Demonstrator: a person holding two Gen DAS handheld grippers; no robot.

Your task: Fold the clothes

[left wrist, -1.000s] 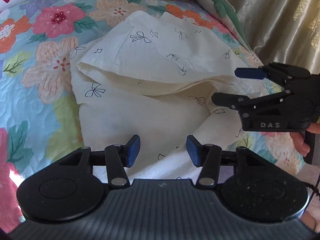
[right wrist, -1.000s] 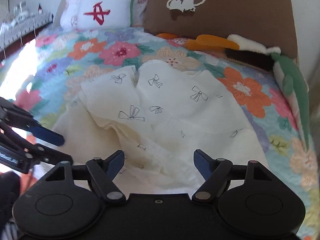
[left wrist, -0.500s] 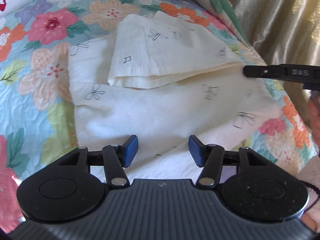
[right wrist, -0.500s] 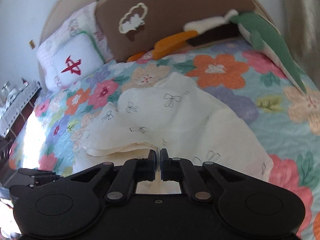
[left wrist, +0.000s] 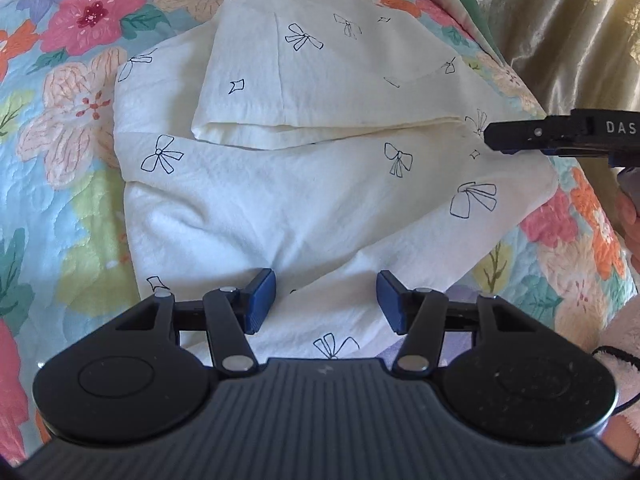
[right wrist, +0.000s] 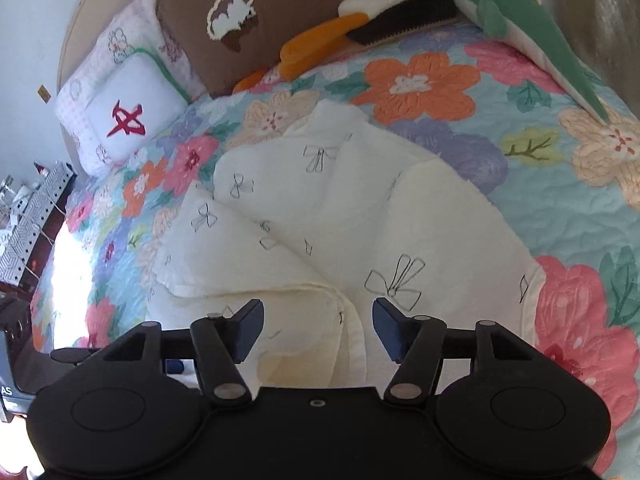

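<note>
The cream garment [left wrist: 304, 184] printed with little bows lies on the flowered quilt [left wrist: 60, 128] of the bed, partly folded: a smaller doubled layer sits on its far half, with its fold edge running across the middle in your left view. The near edge of the garment slopes down toward the lower right, and its right corner ends just short of the bed's side, where the curtain [left wrist: 568, 28] hangs close. To the left of the garment you have a wide stretch of bare quilt; on the right there is only a narrow strip.

In your right view the garment [right wrist: 320, 216] spreads toward the pillows [right wrist: 120, 108] and the brown cushion [right wrist: 256, 12], with open quilt between them. A green plush toy [right wrist: 532, 36] lies along the far right edge of the bed, well apart from the cloth.

Your left gripper [left wrist: 326, 300] points steeply down over the near edge of the garment. Its jaws stand apart with cloth below them, and the pads press on nothing.

Your right gripper [right wrist: 318, 330] also tilts down, over the stacked fold edges at the garment's right side. Its jaws are opening; the layered cloth lies beneath the gap, not pinched. In your left view the right gripper [left wrist: 496, 138] comes in edge-on from the right, its tip at the end of the fold line, and part of your hand [left wrist: 630, 216] shows behind it.
</note>
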